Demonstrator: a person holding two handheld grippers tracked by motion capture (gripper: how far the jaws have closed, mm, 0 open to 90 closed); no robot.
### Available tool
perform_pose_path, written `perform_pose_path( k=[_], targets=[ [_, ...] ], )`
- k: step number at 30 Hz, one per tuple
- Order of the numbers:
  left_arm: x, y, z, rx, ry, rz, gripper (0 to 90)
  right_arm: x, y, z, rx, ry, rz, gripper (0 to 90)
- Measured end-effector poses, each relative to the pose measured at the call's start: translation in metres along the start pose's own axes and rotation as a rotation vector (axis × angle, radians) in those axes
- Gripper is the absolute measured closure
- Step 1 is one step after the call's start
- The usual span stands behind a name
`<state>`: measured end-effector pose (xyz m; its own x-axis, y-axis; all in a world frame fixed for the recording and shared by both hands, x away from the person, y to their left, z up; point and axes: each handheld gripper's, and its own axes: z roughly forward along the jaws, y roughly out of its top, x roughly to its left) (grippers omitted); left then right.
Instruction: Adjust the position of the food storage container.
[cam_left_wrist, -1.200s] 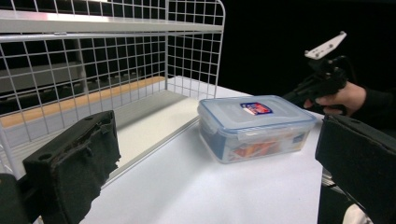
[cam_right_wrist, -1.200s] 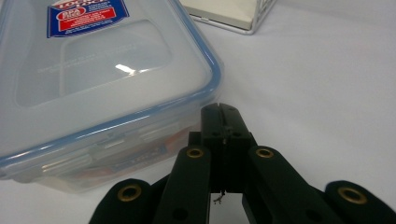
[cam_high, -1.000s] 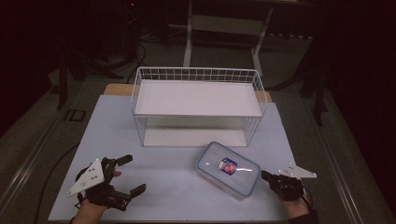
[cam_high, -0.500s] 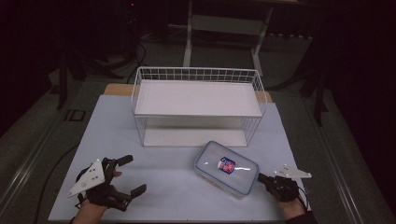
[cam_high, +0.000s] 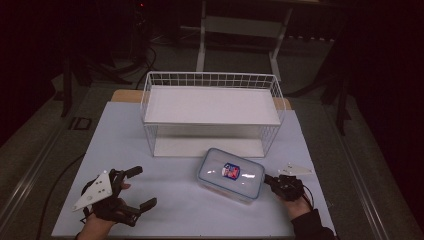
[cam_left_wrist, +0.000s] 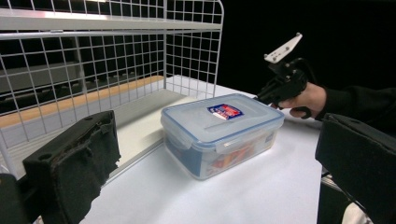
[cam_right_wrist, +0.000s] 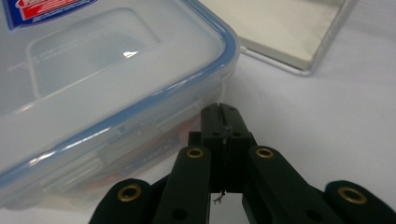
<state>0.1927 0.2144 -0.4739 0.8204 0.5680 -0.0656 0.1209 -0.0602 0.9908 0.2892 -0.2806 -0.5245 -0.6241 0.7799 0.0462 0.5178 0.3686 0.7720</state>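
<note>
White table (cam_high: 170, 210): closed right tongs (cam_high: 267, 178) just beside lidded box (cam_high: 231, 174)

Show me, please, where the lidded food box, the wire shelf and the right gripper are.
food box (cam_high: 231, 174), high view, on its clear lid.
wire shelf (cam_high: 212, 105), high view, on its white upper board.
right gripper (cam_right_wrist: 221, 113), right gripper view, at its closed tips.

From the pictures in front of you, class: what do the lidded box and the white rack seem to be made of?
Lidded box: likely clear, glossy plastic; its contents show through, light glints on the lid, and a blue band runs round the rim.
White rack: probably white-coated metal wire; thin rods form an open grid.
</note>
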Motion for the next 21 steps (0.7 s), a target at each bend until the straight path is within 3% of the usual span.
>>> perform_pose_path(
  k=[7,13,21],
  targets=[
    [-0.001,0.0,0.001,0.004,-0.004,0.004,0.0,-0.002,0.008,0.01,-0.008,-0.004,0.003,90.0],
    [0.0,0.0,0.001,0.002,-0.003,0.0,0.0,-0.003,0.006,0.005,0.001,-0.007,0.003,90.0],
    [-0.001,0.0,0.002,0.007,-0.005,0.003,0.0,0.005,-0.002,-0.001,0.002,0.042,0.01,90.0]
  ],
)
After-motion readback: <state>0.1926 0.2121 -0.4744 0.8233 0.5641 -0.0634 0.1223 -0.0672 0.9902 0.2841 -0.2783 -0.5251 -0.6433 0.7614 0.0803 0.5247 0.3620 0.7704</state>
